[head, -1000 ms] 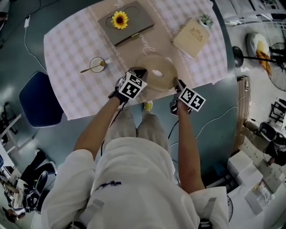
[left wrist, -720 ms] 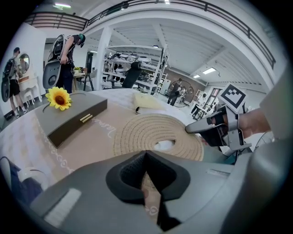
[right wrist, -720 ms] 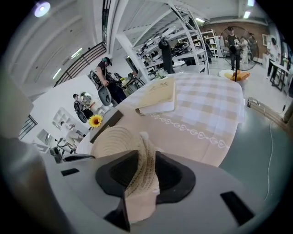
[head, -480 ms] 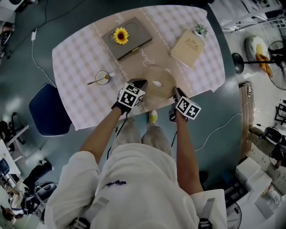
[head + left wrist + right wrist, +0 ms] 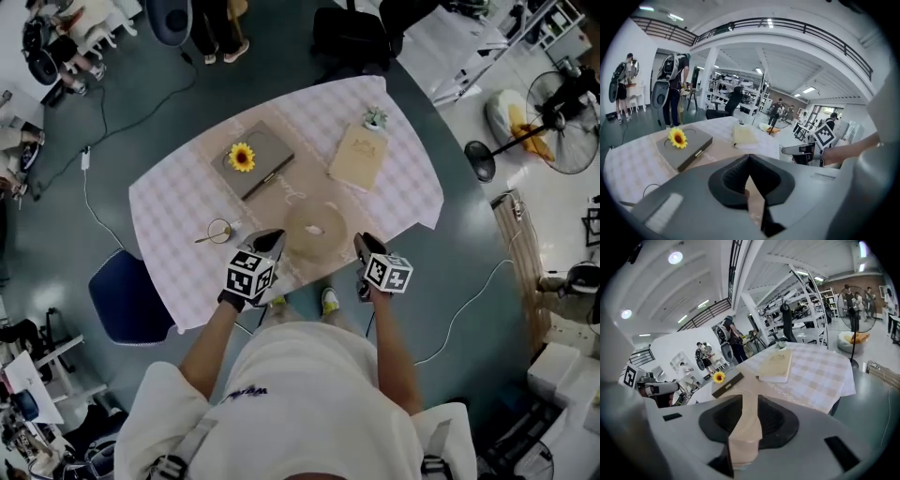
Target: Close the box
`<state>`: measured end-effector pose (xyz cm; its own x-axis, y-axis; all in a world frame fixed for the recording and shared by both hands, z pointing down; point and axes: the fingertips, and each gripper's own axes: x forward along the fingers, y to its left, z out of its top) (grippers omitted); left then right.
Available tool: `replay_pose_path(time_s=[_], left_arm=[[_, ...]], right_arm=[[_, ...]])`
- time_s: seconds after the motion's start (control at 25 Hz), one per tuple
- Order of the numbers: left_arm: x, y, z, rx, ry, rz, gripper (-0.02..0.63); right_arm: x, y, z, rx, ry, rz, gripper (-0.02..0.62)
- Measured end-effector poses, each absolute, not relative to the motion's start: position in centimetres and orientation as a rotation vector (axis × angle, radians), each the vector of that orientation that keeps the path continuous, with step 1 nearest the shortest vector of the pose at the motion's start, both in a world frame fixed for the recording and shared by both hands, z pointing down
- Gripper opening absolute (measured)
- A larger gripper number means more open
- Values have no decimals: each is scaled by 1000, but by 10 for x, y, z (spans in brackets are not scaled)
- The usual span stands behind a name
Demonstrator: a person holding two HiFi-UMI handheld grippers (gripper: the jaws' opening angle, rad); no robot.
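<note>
A flat grey rectangular box (image 5: 267,153) topped with a yellow sunflower (image 5: 242,157) lies far left on the checked tabletop (image 5: 178,230), well apart from both tools, its lid seemingly down. The left tool (image 5: 749,161) is pinched on a beige embroidered cloth runner (image 5: 746,432). The right tool (image 5: 751,399) grips a fold of it, its jaws having just eased open slightly. The box looks stiff and light. Press near the brass clasp (image 5: 698,153), sparing the sunflower.
</note>
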<state>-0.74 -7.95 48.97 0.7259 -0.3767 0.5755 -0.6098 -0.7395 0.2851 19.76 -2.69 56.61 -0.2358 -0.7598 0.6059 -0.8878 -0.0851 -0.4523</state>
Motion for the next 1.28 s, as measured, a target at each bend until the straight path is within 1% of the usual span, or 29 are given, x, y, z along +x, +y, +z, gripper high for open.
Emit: replay_pose_path(time_s=[0.32,0.6,0.96,1.2,1.28], left_arm=[[16,-93,417,2646,-778,548,2],[30,-116,354,2789,-857,431,2],[36,-127,290,2872,-922,294,2],[42,-123,279,2895,-924,274,2],[44,-120,277,2904,-918,268,2]], right_arm=[[217,-54,453,1951,-2184,901,115],[226,-63,353,2007,-2309,615,112],[218,-67,276,1975,-2439,402,96],[220,-68,244,2012,-2475,300,6],[220,-65,236,2020,-2476,255,5]])
